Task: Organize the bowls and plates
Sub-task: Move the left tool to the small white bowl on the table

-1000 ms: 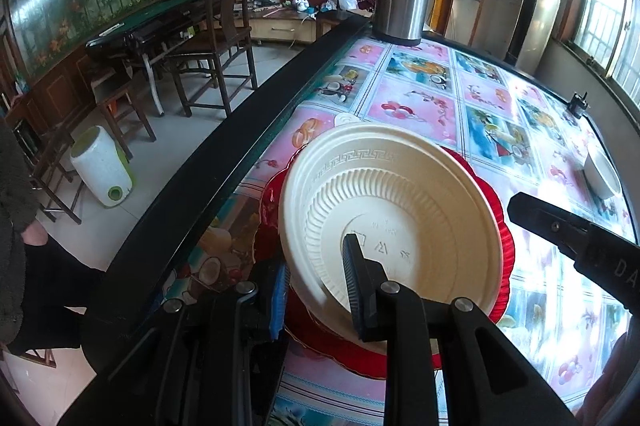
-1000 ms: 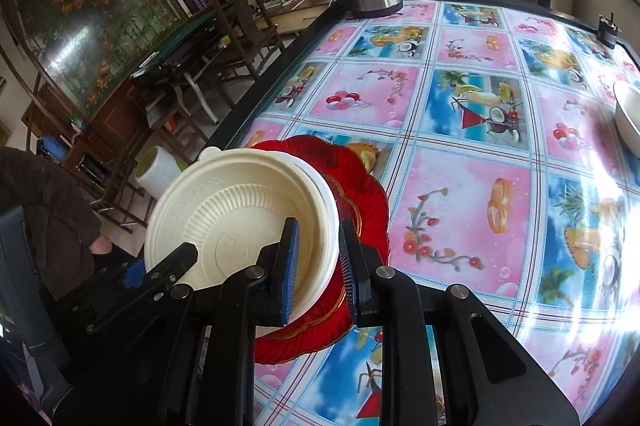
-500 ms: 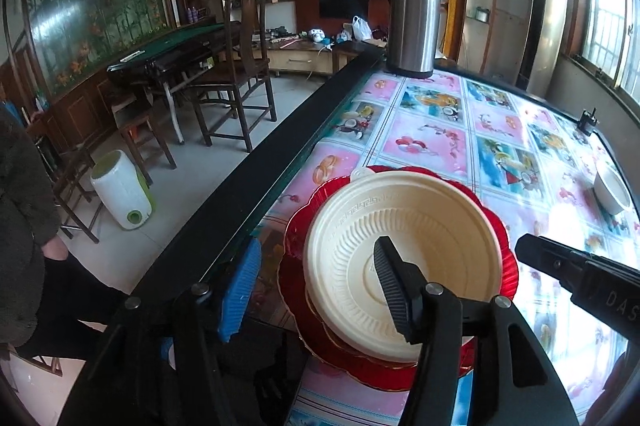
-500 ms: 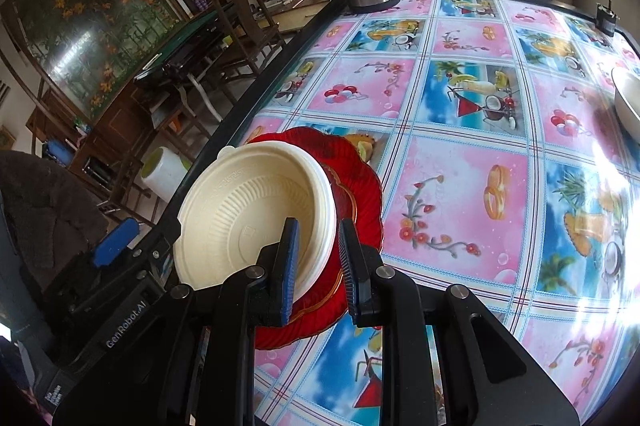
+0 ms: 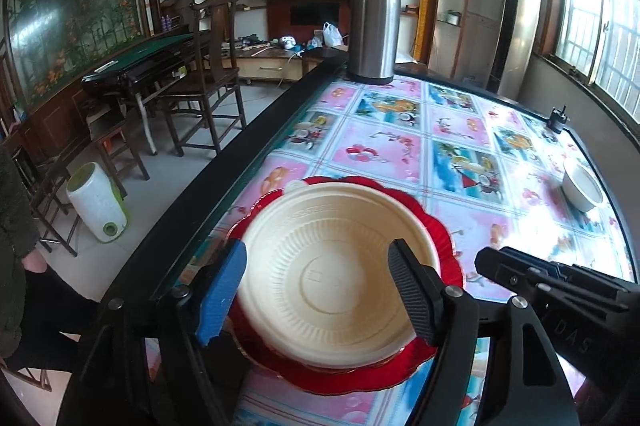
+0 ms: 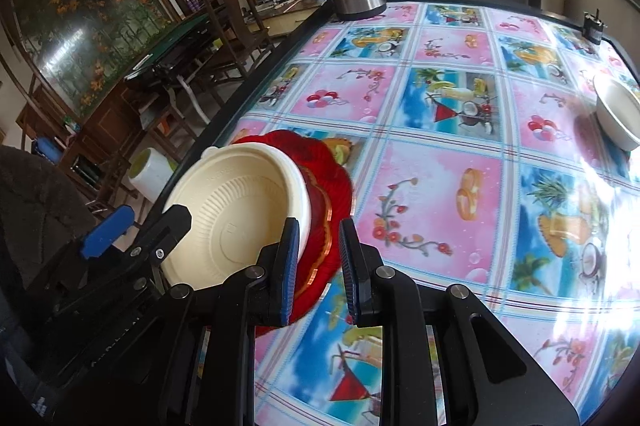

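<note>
A cream bowl [image 5: 332, 274] sits on a stack of red scalloped plates [image 5: 440, 238] near the table's left edge. My left gripper [image 5: 318, 290] is open, its jaws spread wide above the bowl, touching nothing. My right gripper [image 6: 318, 264] hangs just right of the bowl [image 6: 236, 209] over the red plates [image 6: 324, 177], jaws a narrow gap apart and holding nothing. A second white bowl [image 5: 582, 185] stands apart at the right side of the table and also shows in the right wrist view [image 6: 618, 113].
A steel thermos [image 5: 374, 29] stands at the table's far corner. A small black object [image 5: 558, 117] sits near the far right edge. The table's black rim [image 5: 224, 161] runs along the left; chairs and a white bin [image 5: 98, 203] stand on the floor beyond.
My left gripper let go of the cream bowl, opened wide and drew back. The bowl settled level on the red plates. My right gripper's jaws parted slightly and left the bowl's rim.
</note>
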The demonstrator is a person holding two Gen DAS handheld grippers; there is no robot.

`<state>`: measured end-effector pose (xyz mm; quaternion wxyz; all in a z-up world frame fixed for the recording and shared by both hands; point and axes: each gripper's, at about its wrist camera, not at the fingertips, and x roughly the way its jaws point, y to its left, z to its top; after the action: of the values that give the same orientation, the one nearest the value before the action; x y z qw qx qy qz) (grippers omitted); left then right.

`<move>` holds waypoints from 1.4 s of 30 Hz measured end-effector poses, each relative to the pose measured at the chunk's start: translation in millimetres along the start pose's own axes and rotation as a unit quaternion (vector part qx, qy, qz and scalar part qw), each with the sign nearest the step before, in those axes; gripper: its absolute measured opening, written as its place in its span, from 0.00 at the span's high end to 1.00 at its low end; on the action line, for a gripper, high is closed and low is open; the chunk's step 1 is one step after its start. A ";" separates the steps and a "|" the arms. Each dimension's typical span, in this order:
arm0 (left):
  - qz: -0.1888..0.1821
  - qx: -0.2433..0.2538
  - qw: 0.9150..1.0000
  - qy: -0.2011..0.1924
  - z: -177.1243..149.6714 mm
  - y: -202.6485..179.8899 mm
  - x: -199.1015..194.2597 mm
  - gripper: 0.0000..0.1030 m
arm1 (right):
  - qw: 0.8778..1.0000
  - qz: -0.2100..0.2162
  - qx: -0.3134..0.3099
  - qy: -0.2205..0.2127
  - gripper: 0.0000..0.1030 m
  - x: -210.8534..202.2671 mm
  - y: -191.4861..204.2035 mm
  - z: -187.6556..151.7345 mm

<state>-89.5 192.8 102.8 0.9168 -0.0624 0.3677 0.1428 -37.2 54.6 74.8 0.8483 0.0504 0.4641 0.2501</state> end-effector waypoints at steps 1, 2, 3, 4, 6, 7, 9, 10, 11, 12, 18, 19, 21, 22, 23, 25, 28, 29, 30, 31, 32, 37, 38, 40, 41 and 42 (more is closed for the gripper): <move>-0.002 -0.001 1.000 0.000 0.2 -1.5 0.5 0.27 | 1.000 -0.005 0.000 -0.002 0.80 -1.9 -2.0 -0.7; -0.006 0.000 1.000 0.001 0.7 -4.6 1.1 0.27 | 1.000 -0.009 0.001 -0.005 0.80 -4.3 -4.9 -1.4; -0.008 0.001 1.000 0.002 0.8 -7.8 1.7 0.27 | 1.000 -0.011 0.003 -0.007 0.80 -6.7 -7.9 -1.9; -0.010 0.004 1.000 0.003 0.8 -12.1 2.1 0.27 | 1.000 -0.013 0.006 -0.010 0.79 -9.2 -12.0 -2.8; -0.017 0.010 1.000 0.004 0.6 -21.0 2.4 0.27 | 1.000 -0.020 0.015 -0.013 0.68 -14.1 -21.0 -4.2; -0.020 0.016 1.000 0.004 0.4 -26.6 2.7 0.27 | 0.999 -0.021 0.019 -0.016 0.61 -16.5 -25.9 -5.0; -0.022 0.026 0.999 0.004 0.4 -35.1 1.8 0.27 | 0.999 -0.021 0.032 -0.021 0.61 -21.0 -37.2 -6.9; -0.024 0.030 0.999 0.004 0.4 -39.9 1.8 0.27 | 0.999 -0.023 0.037 -0.021 0.61 -22.3 -42.4 -7.4; -0.027 0.033 0.999 0.004 0.6 -44.9 2.0 0.27 | 0.999 -0.025 0.040 -0.021 0.61 -23.3 -45.8 -7.6; -0.030 0.036 0.999 0.005 0.9 -50.0 2.4 0.27 | 0.999 -0.027 0.042 -0.021 0.61 -24.8 -49.5 -8.0; -0.043 0.052 0.998 0.011 -0.7 -75.2 7.5 0.27 | 0.997 -0.041 0.060 -0.022 0.61 -31.1 -76.4 -11.5; -0.047 0.054 0.997 0.014 -1.4 -79.9 9.3 0.27 | 0.997 -0.042 0.065 -0.022 0.61 -33.0 -82.7 -12.4; -0.052 0.060 0.997 0.020 -2.1 -89.6 13.0 0.27 | 0.996 -0.046 0.072 -0.023 0.61 -35.7 -91.1 -13.8; -0.055 0.063 0.996 0.022 -2.9 -94.5 14.4 0.27 | 0.996 -0.049 0.076 -0.023 0.61 -36.7 -96.2 -14.5; -0.057 0.067 0.996 0.023 -3.7 -98.6 15.2 0.27 | 0.995 -0.052 0.080 -0.023 0.61 -37.7 -101.5 -15.1; -0.062 0.073 0.995 0.026 -5.4 -107.3 16.4 0.27 | 0.994 -0.056 0.089 -0.023 0.61 -39.7 -110.8 -16.6; -0.069 0.082 0.994 0.028 -7.0 -118.9 17.7 0.27 | 0.993 -0.063 0.100 -0.022 0.61 -42.3 -124.5 -18.8; -0.071 0.084 0.994 0.029 -7.2 -122.3 18.7 0.27 | 0.992 -0.065 0.103 -0.023 0.61 -43.8 -128.9 -19.6; -0.073 0.086 0.993 0.030 -7.4 -126.5 19.2 0.27 | 0.992 -0.067 0.106 -0.023 0.61 -45.0 -132.7 -20.1; -0.075 0.088 0.993 0.031 -7.7 -129.2 19.4 0.27 | 0.991 -0.069 0.108 -0.024 0.61 -45.6 -135.6 -20.0; -0.076 0.089 0.993 0.031 -8.0 -132.2 20.2 0.27 | 0.991 -0.070 0.111 -0.024 0.61 -46.9 -139.4 -20.4; -0.084 0.102 0.991 0.038 -11.2 -149.1 23.6 0.27 | 0.989 -0.078 0.126 -0.023 0.61 -52.2 -155.7 -25.0; -0.088 0.104 0.990 0.041 -11.8 -153.7 25.0 0.27 | 0.988 -0.079 0.129 -0.023 0.61 -53.1 -159.9 -26.2; -0.091 0.110 0.989 0.043 -12.9 -162.3 27.4 0.27 | 0.987 -0.084 0.136 -0.022 0.61 -54.0 -168.7 -27.5; -0.092 0.112 0.988 0.044 -13.4 -165.0 27.9 0.27 | 0.986 -0.086 0.140 -0.023 0.61 -55.1 -174.4 -28.3; -0.094 0.117 0.988 0.046 -14.3 -171.0 29.3 0.27 | 0.985 -0.089 0.146 -0.024 0.62 -56.7 -180.4 -28.7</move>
<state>-26.1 33.3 73.8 0.9093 0.0046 0.4160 0.0087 -17.6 -133.3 44.5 0.8615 0.1388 0.4776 0.1021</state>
